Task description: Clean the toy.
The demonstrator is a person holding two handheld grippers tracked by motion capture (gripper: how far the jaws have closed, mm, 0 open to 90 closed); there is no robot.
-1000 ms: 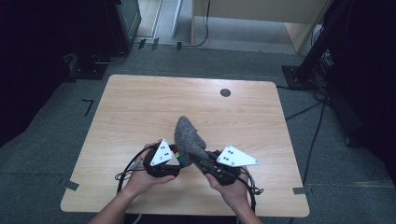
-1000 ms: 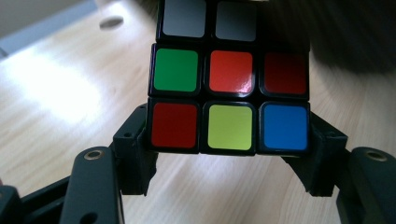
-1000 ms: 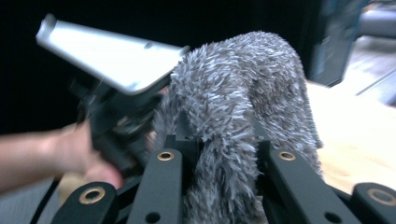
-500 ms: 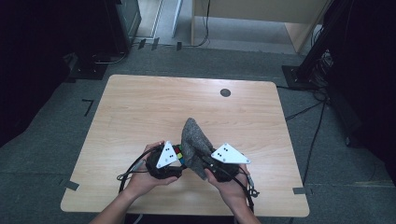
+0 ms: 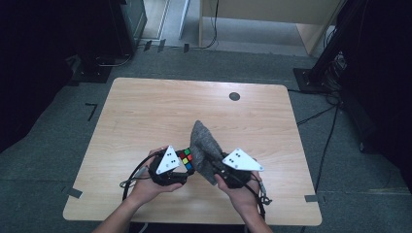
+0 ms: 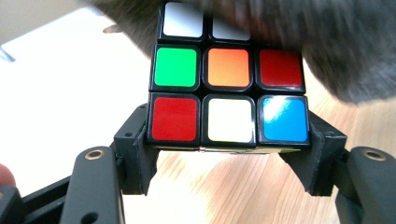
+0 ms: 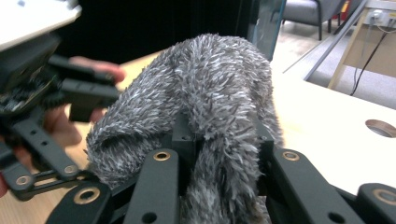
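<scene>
Since 1 second ago, the grey cloth clamped in the right tool dropped onto the left tool's clamped cube.

The high view looks forward and down from above the person's side of the table, far enough back to take in the whole tabletop, the floor around it, and both grippers near its front edge. The left gripper view rides on the left gripper and looks along its two jaws from very close, the puzzle cube clamped between them just ahead of the lens and the grey fuzzy cloth blurred right behind it. The right gripper view sits as close on the right gripper, looking past its jaws at the same cloth; cloth and tabletop are common to all three views, and the left gripper appears off to that camera's left.
</scene>
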